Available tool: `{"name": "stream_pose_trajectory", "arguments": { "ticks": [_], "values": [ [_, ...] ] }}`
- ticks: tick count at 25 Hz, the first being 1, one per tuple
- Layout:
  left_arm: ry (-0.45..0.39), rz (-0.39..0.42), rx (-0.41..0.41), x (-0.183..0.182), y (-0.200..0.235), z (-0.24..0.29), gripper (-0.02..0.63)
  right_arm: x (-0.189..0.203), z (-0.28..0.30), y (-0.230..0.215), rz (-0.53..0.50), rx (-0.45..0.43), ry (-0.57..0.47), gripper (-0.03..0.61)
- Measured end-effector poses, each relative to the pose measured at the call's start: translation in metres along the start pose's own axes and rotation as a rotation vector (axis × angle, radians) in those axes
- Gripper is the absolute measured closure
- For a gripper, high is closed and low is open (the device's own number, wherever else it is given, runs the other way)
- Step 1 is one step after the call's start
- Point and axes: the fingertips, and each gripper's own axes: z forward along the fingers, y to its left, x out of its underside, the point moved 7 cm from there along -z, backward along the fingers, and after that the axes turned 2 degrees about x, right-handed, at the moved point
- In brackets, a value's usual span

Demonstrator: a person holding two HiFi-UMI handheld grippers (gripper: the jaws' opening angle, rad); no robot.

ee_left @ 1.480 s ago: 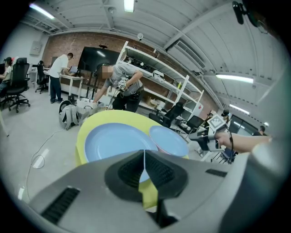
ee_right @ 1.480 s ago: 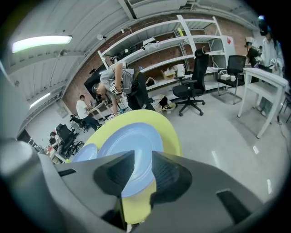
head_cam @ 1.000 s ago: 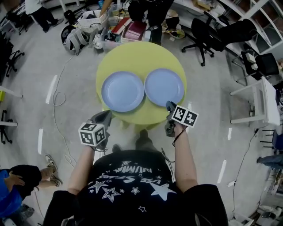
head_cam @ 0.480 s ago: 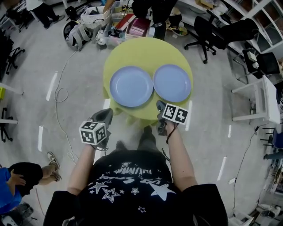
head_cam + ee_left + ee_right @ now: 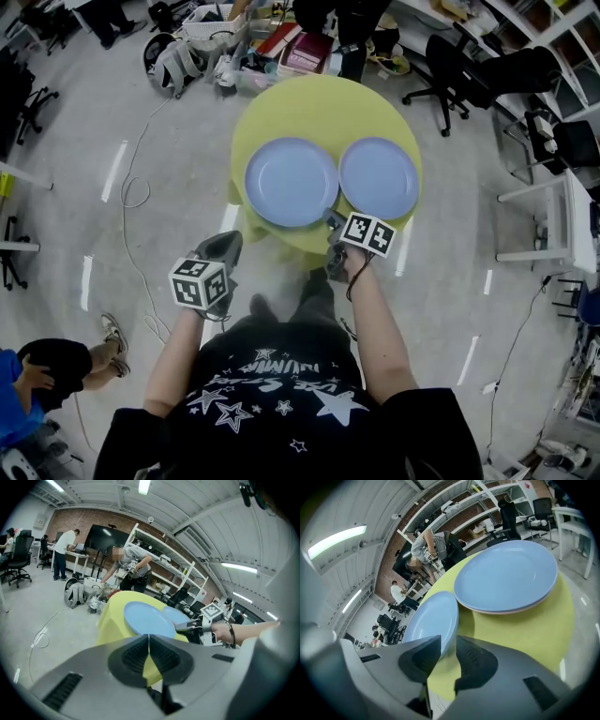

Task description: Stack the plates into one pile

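Head view, from the left: a thin white cable [image 5: 129,192] loops over the grey floor, well apart from the table. Nearer the person, the left gripper [image 5: 228,243] with its marker cube hangs over the floor, just off the near-left edge of the round yellow-green table [image 5: 323,101] and touching nothing. In the left gripper view its two dark jaws are pressed together along one thin line, with nothing between them.

On the table the left pale blue round plate [image 5: 292,182] lies flat and empty. Just beside it, the right pale blue round plate [image 5: 379,178] also lies flat. Their rims come close together at the middle, but I cannot tell whether they touch. The plates are not stacked.

The right gripper [image 5: 330,223] is at the near edge of the table, at the near-right rim of the left plate. In the right gripper view its jaws stand partly apart and have just been opening. The rim of the left plate shows in the gap at their tips, and neither pad presses on it.

Further right, on the floor, stand a black office chair [image 5: 455,67] and a white side table [image 5: 555,217].
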Motion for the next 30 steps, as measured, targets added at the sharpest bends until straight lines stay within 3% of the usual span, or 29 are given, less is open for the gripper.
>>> {"name": "stream_pose_trajectory", "arguments": {
  "ticks": [7, 30],
  "values": [
    [0.014, -0.009, -0.008, 0.007, 0.008, -0.001, 0.594, 0.004, 0.021, 0.001, 0.063, -0.009, 0.016, 0.485],
    [0.03, -0.007, -0.002, 0.011, 0.006, 0.0, 0.594, 0.002, 0.032, 0.001, 0.099, 0.091, 0.015, 0.505]
  ]
}}
